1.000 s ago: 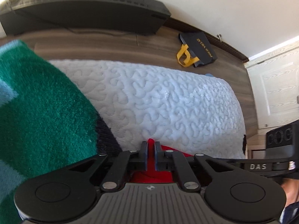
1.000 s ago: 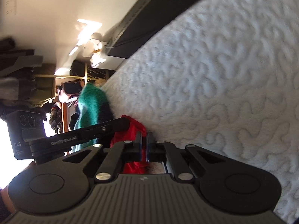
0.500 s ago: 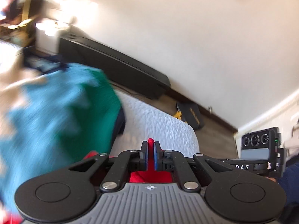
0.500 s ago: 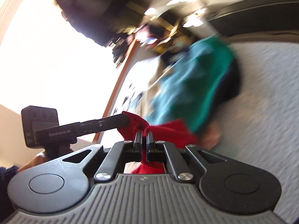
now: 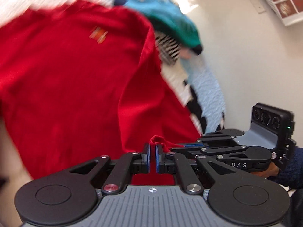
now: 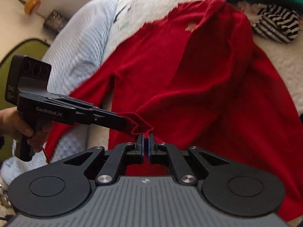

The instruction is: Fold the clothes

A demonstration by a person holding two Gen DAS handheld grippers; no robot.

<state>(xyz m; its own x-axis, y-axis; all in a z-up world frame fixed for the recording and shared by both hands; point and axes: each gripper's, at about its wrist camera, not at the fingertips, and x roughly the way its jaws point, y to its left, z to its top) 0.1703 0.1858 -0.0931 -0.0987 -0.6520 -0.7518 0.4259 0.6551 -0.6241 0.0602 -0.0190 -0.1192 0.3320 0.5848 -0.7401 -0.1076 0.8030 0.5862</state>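
Note:
A red shirt [image 5: 72, 71] hangs spread out in front of both cameras, also in the right wrist view [image 6: 198, 79]. My left gripper [image 5: 153, 147] is shut on its hem edge. My right gripper [image 6: 145, 137] is shut on the same hem, close beside the left one. The left gripper shows in the right wrist view [image 6: 121, 122], pinching the cloth. The right gripper shows in the left wrist view [image 5: 181, 147]. The shirt's lower part trails onto the white quilted bed [image 6: 289, 71].
A pile of clothes lies beyond the shirt: a green and teal knit [image 5: 176, 28], a black-and-white striped piece [image 6: 276, 26] and a white patterned sweater [image 6: 151, 0]. A pale blue blanket [image 6: 79, 43] lies at left. A white wall [image 5: 255, 56] is at right.
Both grippers have swung up and around from low at the bed's edge, lifting the red shirt so it now hangs open before the cameras. The clothes pile has come into view behind it.

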